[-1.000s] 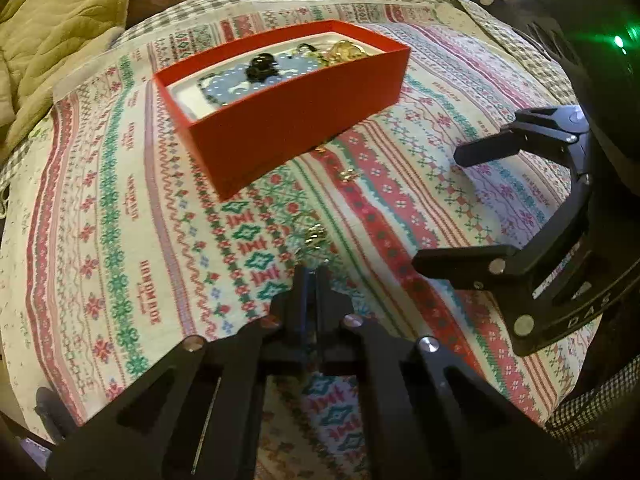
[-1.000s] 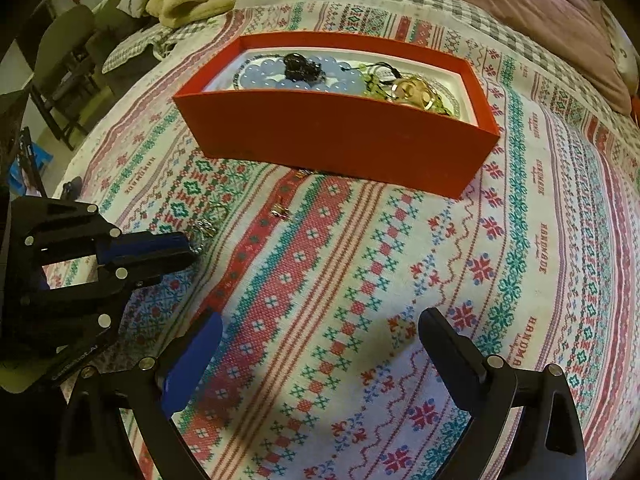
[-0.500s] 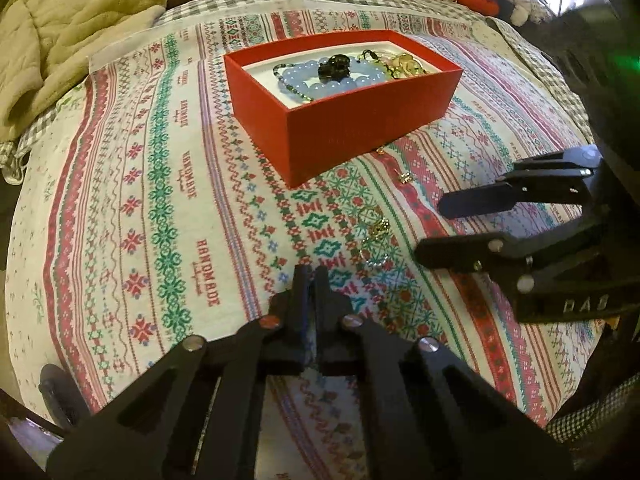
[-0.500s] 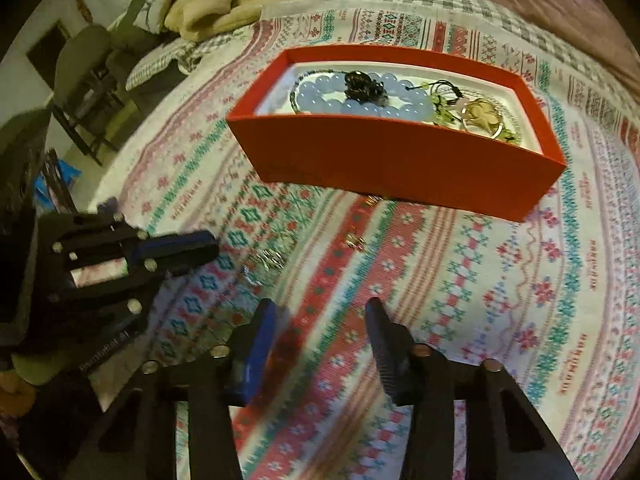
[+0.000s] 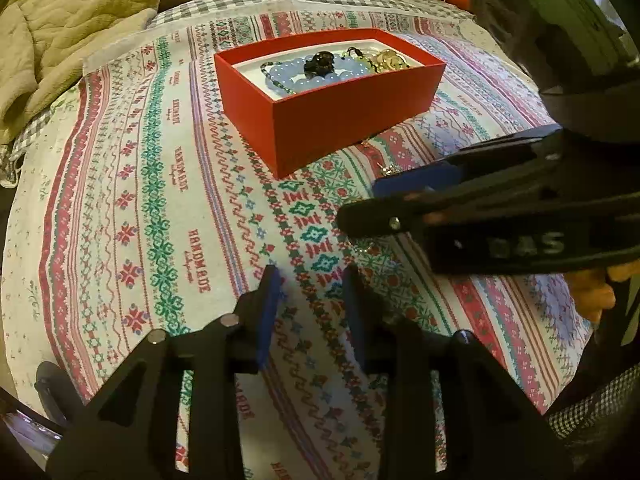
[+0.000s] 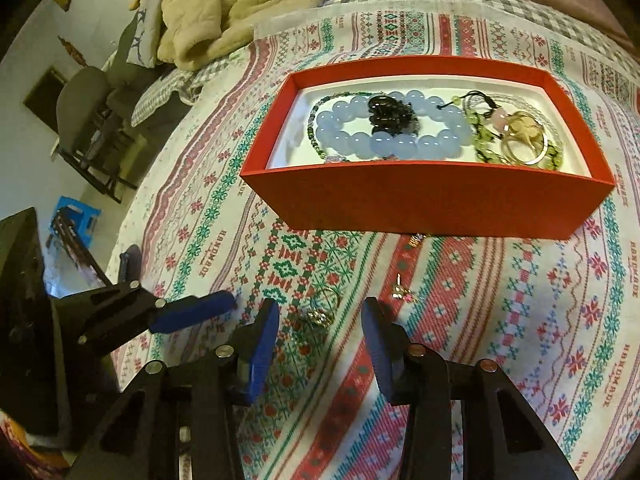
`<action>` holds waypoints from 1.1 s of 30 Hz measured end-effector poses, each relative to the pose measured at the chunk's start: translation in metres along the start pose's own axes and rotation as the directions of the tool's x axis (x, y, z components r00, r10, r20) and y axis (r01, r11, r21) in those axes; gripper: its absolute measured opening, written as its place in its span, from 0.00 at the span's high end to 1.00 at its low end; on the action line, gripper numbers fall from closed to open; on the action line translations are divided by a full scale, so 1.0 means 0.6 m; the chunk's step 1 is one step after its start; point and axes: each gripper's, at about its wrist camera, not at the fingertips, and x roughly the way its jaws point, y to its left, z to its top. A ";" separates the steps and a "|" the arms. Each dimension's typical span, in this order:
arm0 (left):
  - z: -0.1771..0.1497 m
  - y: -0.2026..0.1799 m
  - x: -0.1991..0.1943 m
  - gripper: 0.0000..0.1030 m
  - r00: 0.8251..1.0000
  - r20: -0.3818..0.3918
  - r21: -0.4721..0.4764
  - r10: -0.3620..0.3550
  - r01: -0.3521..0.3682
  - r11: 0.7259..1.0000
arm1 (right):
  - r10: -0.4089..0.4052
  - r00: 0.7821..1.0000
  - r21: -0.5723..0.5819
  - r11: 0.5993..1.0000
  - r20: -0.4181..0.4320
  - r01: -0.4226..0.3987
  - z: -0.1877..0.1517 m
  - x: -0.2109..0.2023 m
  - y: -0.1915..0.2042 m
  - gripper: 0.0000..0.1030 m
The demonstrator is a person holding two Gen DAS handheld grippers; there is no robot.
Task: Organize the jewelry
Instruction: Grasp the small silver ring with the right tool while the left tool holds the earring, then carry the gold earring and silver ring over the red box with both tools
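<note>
The bed takes up most of both views, covered by a woven cloth point(image 6: 520, 320) with red, green and pink cross-stitch-style bands, soft and a bit nubbly, so tiny stuff can snag or sink into it. A quilted tan blanket point(image 5: 60, 28) sits bunched in the upper left.

Next biggest is the red box point(image 6: 420, 200), upper middle of the right wrist view: stiff cardboard, straight walls, pale liner. Inside it's a pale blue bead bracelet point(image 6: 384, 132), smooth and round and probably a bit heavy, plus a dark bead cluster and a gold bangle point(image 6: 524, 144) at the right end.

The right gripper point(image 6: 320, 332) has its blue-padded fingers spread apart, just above the cloth. The left gripper point(image 5: 310, 292) also has its fingers apart, holding nothing.

Smallest: a little gold ring cluster point(image 6: 322, 312) lies on the cloth right between the right fingers, lower middle of frame, with a small earring point(image 6: 402, 292) just to its right. I'd guess they're featherlight, hard and slippery, so pinch across the ring's band, low to the cloth, gently.
</note>
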 end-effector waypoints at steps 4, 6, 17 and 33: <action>-0.003 -0.006 -0.001 0.66 1.000 0.007 0.013 -0.024 0.023 1.000 | -0.001 1.000 0.005 1.000 -0.002 0.001 -0.001 -0.004 -0.010 0.87; -0.003 -0.011 0.000 0.66 0.999 0.009 0.021 -0.039 0.038 0.999 | -0.010 1.000 0.008 1.000 0.007 0.010 -0.001 -0.011 -0.015 0.87; 0.010 -0.044 0.020 0.66 0.996 0.001 0.038 -0.089 0.089 0.995 | -0.014 1.000 0.028 1.000 0.007 0.014 -0.019 -0.041 -0.043 0.87; 0.013 -0.064 0.036 0.87 0.998 0.011 0.054 -0.058 0.057 0.997 | -0.025 1.000 0.050 0.998 0.007 0.025 -0.029 -0.059 -0.063 0.87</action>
